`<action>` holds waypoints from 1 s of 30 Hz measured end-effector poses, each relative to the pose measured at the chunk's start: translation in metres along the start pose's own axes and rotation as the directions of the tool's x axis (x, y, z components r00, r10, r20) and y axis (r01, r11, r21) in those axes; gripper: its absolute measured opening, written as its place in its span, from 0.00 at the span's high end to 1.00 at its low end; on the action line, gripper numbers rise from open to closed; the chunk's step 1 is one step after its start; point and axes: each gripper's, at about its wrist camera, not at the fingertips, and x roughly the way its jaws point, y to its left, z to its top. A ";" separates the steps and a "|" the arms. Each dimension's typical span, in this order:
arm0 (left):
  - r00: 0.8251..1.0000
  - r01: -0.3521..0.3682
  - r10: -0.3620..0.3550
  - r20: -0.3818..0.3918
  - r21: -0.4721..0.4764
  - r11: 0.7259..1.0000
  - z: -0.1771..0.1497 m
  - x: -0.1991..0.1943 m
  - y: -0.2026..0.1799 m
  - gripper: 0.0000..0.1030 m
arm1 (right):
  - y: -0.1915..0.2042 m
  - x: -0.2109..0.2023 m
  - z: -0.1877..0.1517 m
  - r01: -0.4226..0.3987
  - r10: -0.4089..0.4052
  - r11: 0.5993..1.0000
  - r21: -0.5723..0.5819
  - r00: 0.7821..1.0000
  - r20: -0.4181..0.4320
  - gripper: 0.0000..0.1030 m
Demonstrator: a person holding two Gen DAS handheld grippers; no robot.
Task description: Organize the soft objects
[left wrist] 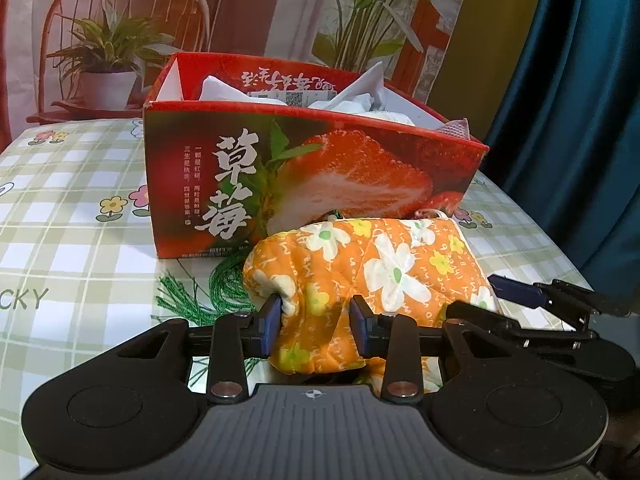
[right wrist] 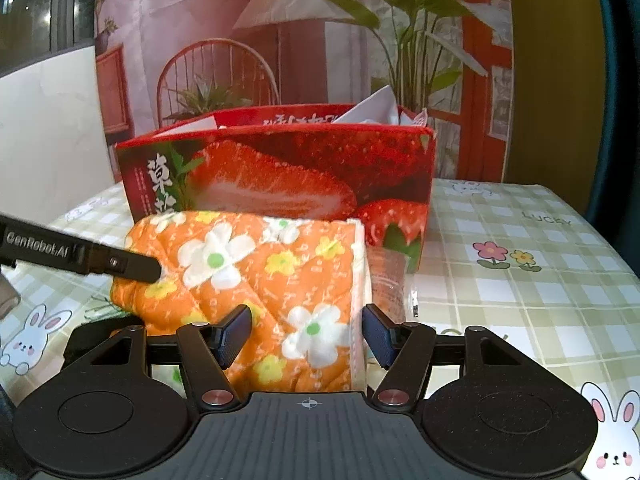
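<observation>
An orange quilted cloth with white and yellow flowers [left wrist: 360, 276] lies folded on the table in front of a red strawberry box [left wrist: 304, 176]. My left gripper [left wrist: 316, 324] is shut on the cloth's near left corner, pinching a fold. My right gripper [right wrist: 306, 334] straddles the cloth's right edge [right wrist: 280, 280], with its pads touching the fabric. The right gripper also shows at the right of the left wrist view [left wrist: 560, 308]. The left gripper's finger [right wrist: 120, 266] shows in the right wrist view, pressing into the cloth. The box [right wrist: 280, 176] holds white soft items [left wrist: 360, 100].
The table has a green checked cloth with flowers and rabbits [right wrist: 520, 280]. Green tassel threads [left wrist: 208, 292] lie beside the orange cloth. A clear plastic wrapper [right wrist: 392, 280] sits by the box's right corner. A printed backdrop and a blue curtain [left wrist: 580, 120] stand behind.
</observation>
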 end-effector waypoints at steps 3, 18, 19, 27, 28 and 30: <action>1.000 0.001 -0.001 0.001 -0.009 1.000 -0.002 -0.001 0.001 0.63 | -0.002 -0.002 0.001 0.005 -0.005 1.000 0.015 1.000 0.007 0.43; 1.000 0.001 0.000 0.008 -0.024 1.000 -0.004 -0.002 0.000 0.65 | -0.006 0.008 -0.003 -0.023 0.026 0.998 0.060 0.998 -0.052 0.43; 1.000 -0.001 0.001 0.012 -0.021 1.000 -0.004 -0.003 -0.001 0.66 | -0.006 0.007 -0.002 -0.032 0.036 0.997 0.066 0.998 -0.055 0.49; 0.996 -0.025 0.025 0.091 0.002 1.000 0.004 -0.023 -0.004 0.73 | -0.002 -0.011 0.009 -0.068 0.068 0.996 0.053 0.998 0.003 0.92; 0.994 -0.025 0.025 0.104 0.004 1.000 0.005 -0.026 -0.005 0.74 | -0.001 -0.014 0.011 -0.073 0.072 0.996 0.049 0.997 0.016 0.92; 0.992 -0.025 0.024 0.123 0.010 1.000 0.006 -0.031 -0.006 0.75 | 0.001 -0.019 0.015 -0.077 0.075 0.996 0.041 0.997 0.035 0.92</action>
